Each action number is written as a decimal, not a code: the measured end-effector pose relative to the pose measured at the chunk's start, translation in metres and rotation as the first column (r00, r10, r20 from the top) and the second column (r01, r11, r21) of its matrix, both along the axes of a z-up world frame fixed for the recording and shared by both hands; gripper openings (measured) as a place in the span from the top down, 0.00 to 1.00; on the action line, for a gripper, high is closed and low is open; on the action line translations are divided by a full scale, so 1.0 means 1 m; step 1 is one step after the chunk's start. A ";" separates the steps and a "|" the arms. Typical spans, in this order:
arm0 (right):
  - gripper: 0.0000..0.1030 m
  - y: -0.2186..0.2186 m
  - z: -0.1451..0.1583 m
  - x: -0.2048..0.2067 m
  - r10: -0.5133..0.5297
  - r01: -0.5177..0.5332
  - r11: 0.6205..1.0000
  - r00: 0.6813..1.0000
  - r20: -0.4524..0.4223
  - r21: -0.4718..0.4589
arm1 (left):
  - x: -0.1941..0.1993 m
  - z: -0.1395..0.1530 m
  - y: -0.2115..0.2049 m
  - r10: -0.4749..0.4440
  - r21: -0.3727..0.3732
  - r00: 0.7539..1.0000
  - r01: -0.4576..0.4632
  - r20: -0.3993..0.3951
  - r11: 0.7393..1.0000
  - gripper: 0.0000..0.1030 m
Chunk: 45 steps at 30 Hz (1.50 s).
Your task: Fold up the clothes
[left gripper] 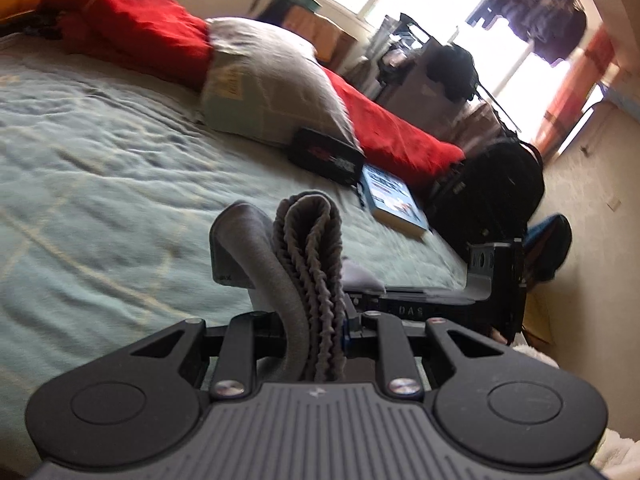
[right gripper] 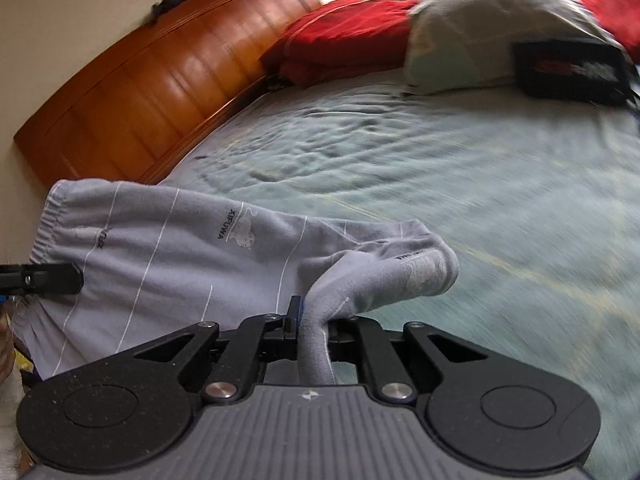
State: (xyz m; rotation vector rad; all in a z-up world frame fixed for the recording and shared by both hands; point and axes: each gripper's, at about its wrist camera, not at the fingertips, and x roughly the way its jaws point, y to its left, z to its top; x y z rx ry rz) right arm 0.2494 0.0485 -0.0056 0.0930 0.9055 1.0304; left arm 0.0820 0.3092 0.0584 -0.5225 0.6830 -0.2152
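Note:
A pair of light grey shorts [right gripper: 168, 248] with thin white stripes and a small printed logo hangs stretched just above the green bed cover [right gripper: 460, 168]. In the right wrist view my right gripper [right gripper: 316, 320] is shut on one bunched end of the shorts. At the far left edge, a finger of my left gripper [right gripper: 44, 279] reaches the elastic waistband. In the left wrist view my left gripper [left gripper: 306, 264] is shut on the ribbed waistband of the shorts [left gripper: 310, 216], which stands up in folds between its fingers. The black frame of my right gripper [left gripper: 496, 276] shows just beyond.
A red blanket [left gripper: 132, 28], a grey pillow [left gripper: 272, 76], a black case [left gripper: 326, 156] and a blue book [left gripper: 394, 200] lie along the bed's far side. A wooden headboard [right gripper: 152, 80] bounds one end. A black backpack [left gripper: 492, 192] stands beside the bed under bright windows.

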 end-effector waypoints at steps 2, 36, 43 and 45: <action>0.91 0.022 0.002 0.002 0.026 -0.026 1.000 1.000 0.009 -0.007 | -0.008 -0.002 0.016 0.034 -0.005 0.999 -0.034 0.003 0.999 0.80; 0.91 0.359 0.024 0.020 0.377 -0.320 0.920 0.879 0.290 -0.226 | -0.072 -0.101 0.180 0.464 -0.219 0.881 -0.437 0.089 0.872 0.80; 0.91 0.371 -0.003 0.030 0.378 -0.313 0.913 0.889 0.257 -0.262 | -0.090 -0.131 0.203 0.573 -0.161 0.819 -0.568 -0.020 0.807 0.74; 0.91 0.371 -0.008 0.037 0.373 -0.312 0.914 0.897 0.237 -0.259 | -0.098 -0.130 0.207 0.603 -0.122 0.798 -0.601 -0.025 0.790 0.71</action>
